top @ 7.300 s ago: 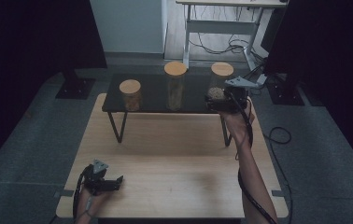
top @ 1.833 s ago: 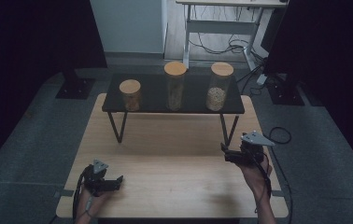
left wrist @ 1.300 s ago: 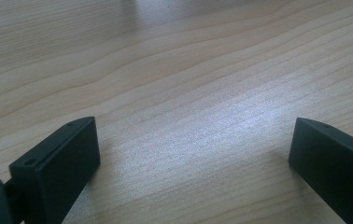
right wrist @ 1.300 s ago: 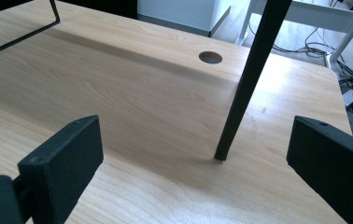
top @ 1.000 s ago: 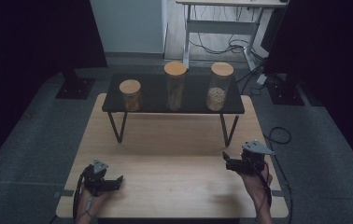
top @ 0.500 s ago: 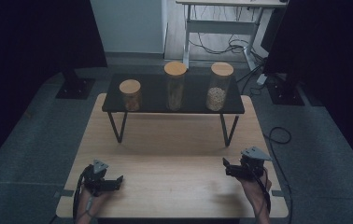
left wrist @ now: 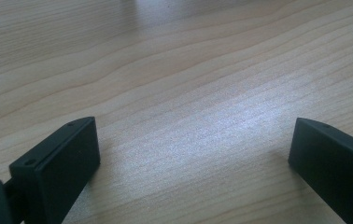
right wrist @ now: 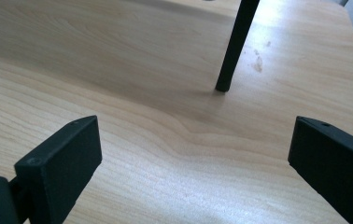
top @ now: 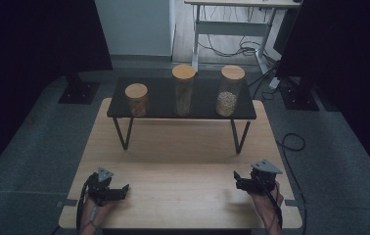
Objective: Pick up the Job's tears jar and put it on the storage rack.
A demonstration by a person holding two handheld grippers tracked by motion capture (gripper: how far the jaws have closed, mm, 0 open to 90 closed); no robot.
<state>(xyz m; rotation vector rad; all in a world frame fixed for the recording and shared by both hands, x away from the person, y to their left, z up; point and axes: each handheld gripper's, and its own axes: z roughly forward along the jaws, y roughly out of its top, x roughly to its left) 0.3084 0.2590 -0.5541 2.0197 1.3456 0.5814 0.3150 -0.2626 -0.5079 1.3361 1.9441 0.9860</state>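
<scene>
table [top: 183, 161]: pale wood, smooth, fine wavy grain, soft sheen under the light
shelf [top: 163, 105]: dark glossy top on thin black matt metal legs
jars [top: 227, 98]: clear glass, smooth light wooden lids
left gripper [left wrist: 191, 154]: jaws of black matt plastic, flat faces
right gripper [right wrist: 193, 154]: jaws of the same black matt plastic
floor [top: 36, 142]: grey, rough, carpet-like

light wood bench [top: 183, 161] on grey carpet floor [top: 31, 147]. black curtains [top: 31, 39] left and right, pale wall panel [top: 134, 24] at back. white desk frame [top: 232, 24] behind with loose cables [top: 232, 48] on floor. dim room.
</scene>
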